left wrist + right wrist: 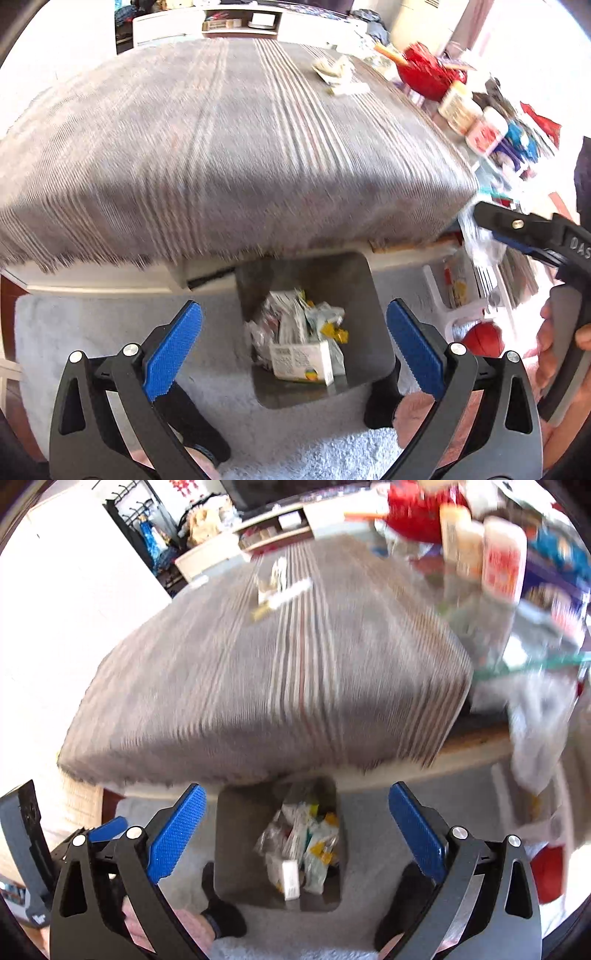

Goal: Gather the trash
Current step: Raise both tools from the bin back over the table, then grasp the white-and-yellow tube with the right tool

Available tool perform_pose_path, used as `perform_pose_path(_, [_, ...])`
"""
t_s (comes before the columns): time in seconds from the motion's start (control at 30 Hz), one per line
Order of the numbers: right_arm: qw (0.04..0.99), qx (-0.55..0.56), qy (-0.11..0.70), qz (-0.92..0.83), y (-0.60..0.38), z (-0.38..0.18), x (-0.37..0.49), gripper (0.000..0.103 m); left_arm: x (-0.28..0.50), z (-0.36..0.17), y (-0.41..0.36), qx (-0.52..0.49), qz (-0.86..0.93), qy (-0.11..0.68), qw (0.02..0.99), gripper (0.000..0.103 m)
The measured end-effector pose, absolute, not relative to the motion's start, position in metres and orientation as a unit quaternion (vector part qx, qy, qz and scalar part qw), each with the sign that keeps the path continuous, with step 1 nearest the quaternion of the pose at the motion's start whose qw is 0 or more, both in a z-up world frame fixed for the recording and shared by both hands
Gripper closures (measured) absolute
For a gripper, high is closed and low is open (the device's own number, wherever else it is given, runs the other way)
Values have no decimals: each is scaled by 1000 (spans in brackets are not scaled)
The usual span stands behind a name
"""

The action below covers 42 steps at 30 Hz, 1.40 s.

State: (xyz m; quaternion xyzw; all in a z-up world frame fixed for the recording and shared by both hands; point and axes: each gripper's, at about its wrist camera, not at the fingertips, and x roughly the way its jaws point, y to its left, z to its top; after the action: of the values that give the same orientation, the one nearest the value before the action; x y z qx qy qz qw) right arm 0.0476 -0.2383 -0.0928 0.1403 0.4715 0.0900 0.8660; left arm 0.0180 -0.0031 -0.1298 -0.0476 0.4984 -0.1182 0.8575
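Observation:
A dark square bin [364,295] stands on the floor under the table's front edge, holding wrappers and a white box [303,360]; it also shows in the right wrist view [229,834]. My left gripper [293,347] is open and empty above the bin. My right gripper [295,830] is open and empty above the bin too; it shows at the right of the left wrist view [491,229]. Crumpled wrappers [338,74] lie on the far part of the striped grey tablecloth [221,147], also seen in the right wrist view [277,587].
A red bowl [428,72], jars [461,107] and packets crowd the table's right side. A white plastic stool [461,306] and a red ball [484,338] sit on the pale carpet at the right. My feet in black slippers flank the bin.

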Motion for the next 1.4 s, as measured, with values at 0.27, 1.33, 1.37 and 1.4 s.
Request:
perform_pose_path(0.27, [873, 141, 462, 65, -244, -49, 131, 3, 96, -80, 11, -42, -100, 463, 880, 8])
perform_pose_path(1.33, [838, 108, 535, 26, -176, -107, 304, 81, 243, -87, -4, -4, -126, 471, 873, 8])
perform_pose_path(1.37, [839, 105, 534, 23, -176, -108, 305, 86, 245, -87, -6, -5, -126, 471, 873, 8])
perform_pose_path(1.4, [838, 101, 535, 24, -177, -108, 305, 88, 247, -88, -8, -6, -126, 472, 873, 8])
